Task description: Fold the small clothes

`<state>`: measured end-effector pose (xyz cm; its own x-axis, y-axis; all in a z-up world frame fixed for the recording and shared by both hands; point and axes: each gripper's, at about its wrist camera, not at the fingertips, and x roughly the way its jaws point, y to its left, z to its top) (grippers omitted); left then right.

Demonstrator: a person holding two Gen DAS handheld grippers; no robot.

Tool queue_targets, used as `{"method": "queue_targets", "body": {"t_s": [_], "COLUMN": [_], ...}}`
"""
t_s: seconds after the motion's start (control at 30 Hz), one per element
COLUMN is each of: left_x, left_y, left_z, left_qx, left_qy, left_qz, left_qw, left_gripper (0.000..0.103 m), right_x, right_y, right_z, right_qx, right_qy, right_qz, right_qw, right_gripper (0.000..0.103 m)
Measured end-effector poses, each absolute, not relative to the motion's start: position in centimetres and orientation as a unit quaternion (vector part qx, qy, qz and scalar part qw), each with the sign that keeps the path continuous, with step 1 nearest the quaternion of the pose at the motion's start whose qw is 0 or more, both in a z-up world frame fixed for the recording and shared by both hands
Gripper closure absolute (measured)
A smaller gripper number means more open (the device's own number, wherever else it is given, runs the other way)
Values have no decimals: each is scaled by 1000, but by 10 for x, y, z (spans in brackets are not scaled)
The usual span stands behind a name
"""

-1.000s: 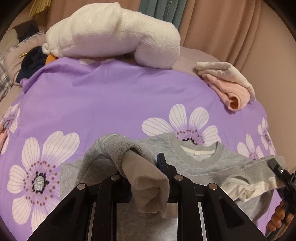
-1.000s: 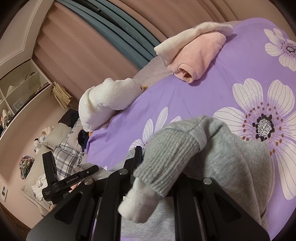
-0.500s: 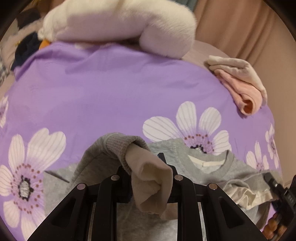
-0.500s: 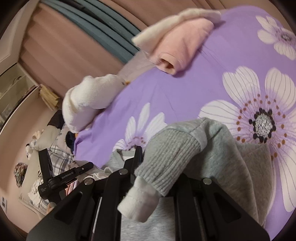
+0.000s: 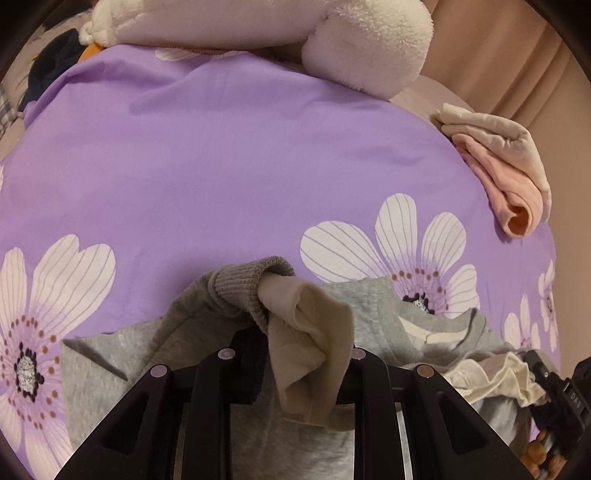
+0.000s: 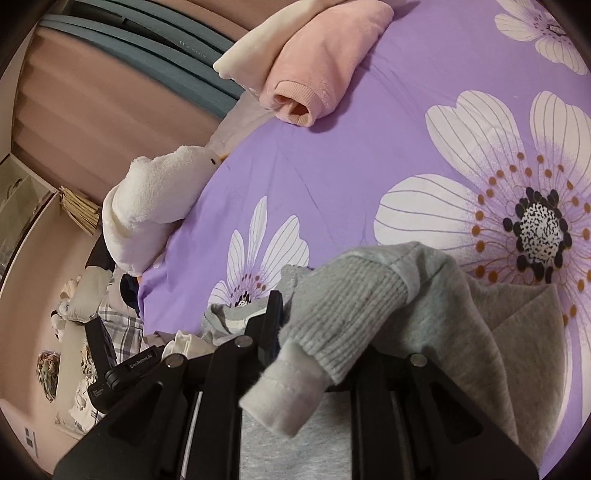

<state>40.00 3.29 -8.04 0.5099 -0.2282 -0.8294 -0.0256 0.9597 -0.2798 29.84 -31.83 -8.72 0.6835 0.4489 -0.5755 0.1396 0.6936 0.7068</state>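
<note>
**A:** Since a second back, the left gripper [image 5: 299, 354] has been brought lower and closer to the bed; the plush [image 5: 258, 29] is now cut off at the top of its view, and the pink bundle [image 5: 506, 184] has slid toward the right edge. Grey sweatshirt [image 5: 369, 306] is seen flatter on the purple sheet [image 5: 221, 147] too.

**B:** What's being held on the left?

**A:** Left sleeve [image 5: 251, 284], pinched narrow. The ribbed cuff and the cream inner cuff are bunched up between the jaws and flop over them.

**B:** And the right one?

**A:** Right gripper [image 6: 314, 354] is clamped on the other sleeve [image 6: 351, 306], same story, ribbed cuff with a pale lining poking out toward the camera. Its jaws are just starting to be eased apart, but the cuff is still pressed between them.

**B:** Where's the shirt itself?

**A:** Laid on the flowered sheet right below both grippers, neckline facing up, both sleeves pulled in over the body. The pink bundle is parked well apart at the far edge, the plush at the head end. Fingers [image 5: 546, 454] of the right hand can be spotted at the bottom right of the left view.
</note>
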Motion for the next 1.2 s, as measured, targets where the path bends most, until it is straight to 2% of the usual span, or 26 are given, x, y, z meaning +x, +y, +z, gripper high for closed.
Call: {"method": "queue_targets", "body": {"t_s": [0.07, 0.13, 0.2, 0.27, 0.33, 0.4, 0.53, 0.63, 0.77, 0.9, 1.0, 1.1, 1.2], "left_x": [401, 401, 401, 398, 395, 391, 385, 377, 365, 336, 311, 298, 287], "left_y": [34, 35, 36, 37, 39, 42, 44, 49, 59, 47, 36, 23, 16], "left_z": [-81, -80, -78, -73, -68, -63, -55, -45, -27, -22, -24, -32, -48], "left_qx": [-135, -142, -144, -148, -154, -154, -143, -124, -115, -55, -24, 7, 42], "left_qy": [494, 495, 492, 487, 478, 470, 461, 442, 417, 402, 386, 384, 394], "left_qz": [-60, -61, -58, -61, -65, -61, -53, -29, -27, -51, -71, -88, -101], "left_qw": [857, 855, 856, 858, 862, 867, 874, 888, 901, 913, 919, 919, 913], "left_gripper": [80, 78, 70, 56, 48, 45, 41, 31, 29, 29, 29, 29, 37], "right_x": [299, 300, 299, 296, 293, 287, 276, 267, 256, 244, 240, 241, 232], "right_y": [-320, -321, -325, -330, -335, -339, -347, -344, -322, -299, -288, -278, -264], "right_z": [-88, -88, -84, -77, -71, -63, -55, -48, -39, -35, -39, -49, -59], "right_qx": [386, 390, 396, 404, 410, 402, 394, 368, 290, 197, 175, 166, 124], "right_qy": [389, 390, 380, 366, 353, 344, 339, 343, 357, 369, 378, 397, 416], "right_qz": [94, 90, 87, 87, 88, 78, 74, 77, 83, 78, 88, 95, 90], "right_qw": [831, 829, 831, 834, 837, 845, 851, 861, 884, 905, 905, 898, 896], "right_gripper": [81, 64, 49, 44, 40, 38, 38, 38, 38, 54, 66, 73, 76]}}
